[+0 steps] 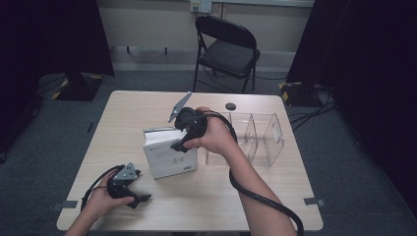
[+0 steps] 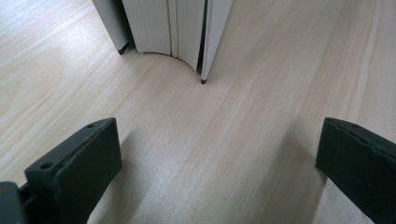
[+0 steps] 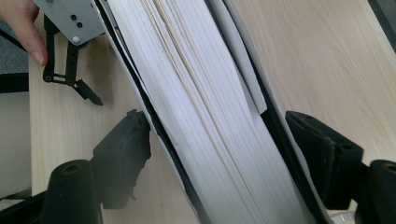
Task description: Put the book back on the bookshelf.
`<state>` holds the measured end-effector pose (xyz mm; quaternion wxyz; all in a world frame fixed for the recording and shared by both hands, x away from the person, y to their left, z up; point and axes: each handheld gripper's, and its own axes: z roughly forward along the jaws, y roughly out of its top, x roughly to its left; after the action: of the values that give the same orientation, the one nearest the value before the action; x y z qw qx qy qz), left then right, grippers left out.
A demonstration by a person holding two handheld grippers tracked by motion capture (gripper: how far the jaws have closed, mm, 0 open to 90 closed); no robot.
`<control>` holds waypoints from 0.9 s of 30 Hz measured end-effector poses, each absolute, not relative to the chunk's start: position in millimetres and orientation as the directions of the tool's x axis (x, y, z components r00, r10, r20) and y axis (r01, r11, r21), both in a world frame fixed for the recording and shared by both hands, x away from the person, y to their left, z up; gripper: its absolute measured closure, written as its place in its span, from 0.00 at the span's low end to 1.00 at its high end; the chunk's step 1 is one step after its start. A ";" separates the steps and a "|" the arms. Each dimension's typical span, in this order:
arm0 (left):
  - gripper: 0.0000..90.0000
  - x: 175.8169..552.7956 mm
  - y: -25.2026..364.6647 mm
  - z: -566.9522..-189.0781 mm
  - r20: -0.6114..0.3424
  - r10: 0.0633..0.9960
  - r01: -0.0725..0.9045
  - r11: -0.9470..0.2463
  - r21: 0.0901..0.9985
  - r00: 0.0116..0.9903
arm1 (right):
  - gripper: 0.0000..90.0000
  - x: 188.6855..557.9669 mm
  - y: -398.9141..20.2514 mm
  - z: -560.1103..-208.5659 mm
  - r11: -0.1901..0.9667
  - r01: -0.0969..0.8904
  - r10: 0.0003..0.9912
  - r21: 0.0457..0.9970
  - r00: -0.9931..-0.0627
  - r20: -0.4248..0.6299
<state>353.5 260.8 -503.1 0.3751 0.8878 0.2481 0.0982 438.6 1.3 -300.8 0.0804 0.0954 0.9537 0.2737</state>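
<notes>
Book: thick white-covered book stands upright on its edge near the middle of the pale wooden worktop, just left of the clear plastic divided organiser.
Right gripper: black right gripper comes down over the book's top edge; in the right gripper view its jaws straddle the page block, the left pad against the cover and the right pad close on the other side, so it looks clamped on the book, though full contact on the right is hard to confirm.
Left gripper: left gripper rests low on the worktop, near the front edge, jaws spread wide and empty, pointing at the book's lower corner but well apart from it.
Step in hand: steadying the upright book, probably ahead of moving it towards the organiser.
Next move: a firm squeeze across both covers, then a straight lift so the pages do not fan or the book topple; the left gripper can stay clear or support the base.
</notes>
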 end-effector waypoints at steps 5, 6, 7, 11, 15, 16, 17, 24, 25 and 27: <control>0.00 353.5 261.0 -503.2 -0.011 0.515 0.367 -0.595 0.716 0.857 | 0.28 438.1 2.2 -299.8 0.839 0.139 0.223 0.527 -0.970 -0.100; 0.00 353.5 261.0 -503.2 -0.011 0.515 0.367 -0.595 0.716 0.857 | 0.29 438.3 2.3 -299.8 0.839 0.137 0.221 0.527 -0.970 -0.100; 0.00 353.5 261.0 -503.2 -0.011 0.515 0.367 -0.595 0.716 0.857 | 0.30 438.4 2.5 -299.8 0.838 0.136 0.222 0.529 -0.969 -0.104; 0.00 353.5 261.0 -503.2 -0.011 0.515 0.366 -0.595 0.716 0.857 | 0.36 437.4 2.5 -298.1 0.844 0.133 0.219 0.519 -0.970 -0.108; 0.00 353.5 261.0 -503.2 -0.011 0.515 0.367 -0.594 0.716 0.857 | 0.46 435.7 0.8 -295.6 0.851 0.129 0.208 0.509 -0.973 -0.103; 0.00 353.5 261.0 -503.2 -0.011 0.515 0.367 -0.594 0.716 0.857 | 0.49 434.7 1.0 -294.6 0.856 0.128 0.206 0.501 -0.973 -0.102; 0.00 353.5 261.0 -503.2 -0.011 0.515 0.366 -0.595 0.716 0.857 | 0.52 433.1 1.5 -293.0 0.864 0.130 0.202 0.486 -0.974 -0.098; 0.00 353.3 261.1 -503.1 -0.010 0.517 0.368 -0.594 0.715 0.856 | 0.58 423.4 4.4 -289.8 0.869 0.181 0.244 0.461 -0.967 -0.079; 0.00 353.2 261.0 -503.2 -0.011 0.518 0.369 -0.594 0.715 0.855 | 0.58 422.6 4.9 -289.7 0.869 0.183 0.247 0.459 -0.966 -0.081; 0.00 353.1 261.1 -503.1 -0.011 0.518 0.369 -0.593 0.715 0.855 | 0.58 420.0 5.4 -288.8 0.871 0.199 0.261 0.449 -0.962 -0.080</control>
<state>353.1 261.1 -503.1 0.3751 0.8870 0.2502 0.0993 420.0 5.4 -288.8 0.0690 0.1190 0.9649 0.2239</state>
